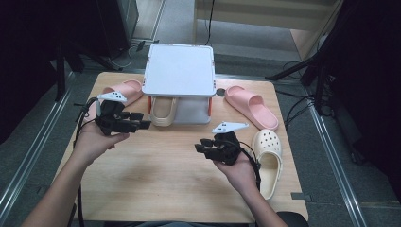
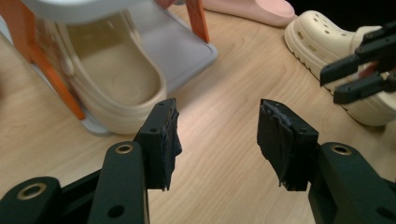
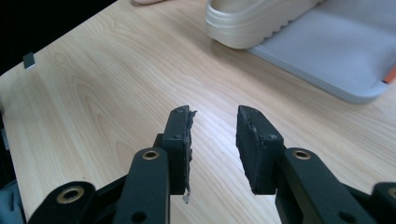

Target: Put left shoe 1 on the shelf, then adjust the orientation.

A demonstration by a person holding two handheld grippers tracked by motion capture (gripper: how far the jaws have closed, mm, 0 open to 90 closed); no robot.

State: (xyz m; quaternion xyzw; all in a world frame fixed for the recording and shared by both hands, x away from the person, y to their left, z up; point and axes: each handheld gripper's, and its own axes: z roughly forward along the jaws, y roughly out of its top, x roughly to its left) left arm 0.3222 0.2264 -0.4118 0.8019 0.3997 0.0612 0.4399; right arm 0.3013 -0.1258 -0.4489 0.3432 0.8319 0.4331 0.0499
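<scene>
A white two-shelf rack [image 1: 178, 71] with orange posts stands at the table's back middle. A cream clog [image 1: 163, 111] lies on its lower shelf [image 2: 182, 51], toe toward me. A second cream clog [image 1: 267, 158] rests on the table at the right. My left gripper [image 1: 141, 120] hovers just left of the rack, jaws pointing right, open and empty [image 2: 217, 135]. My right gripper [image 1: 200, 145] hovers over the table middle beside the loose clog, jaws pointing left, open with nothing between them [image 3: 214, 135].
One pink slide [image 1: 124, 91] lies left of the rack and another [image 1: 250, 106] lies right of it. Bare wood of the table [image 1: 156, 184] spreads between my hands and the front edge. Dark stands and cables surround the table.
</scene>
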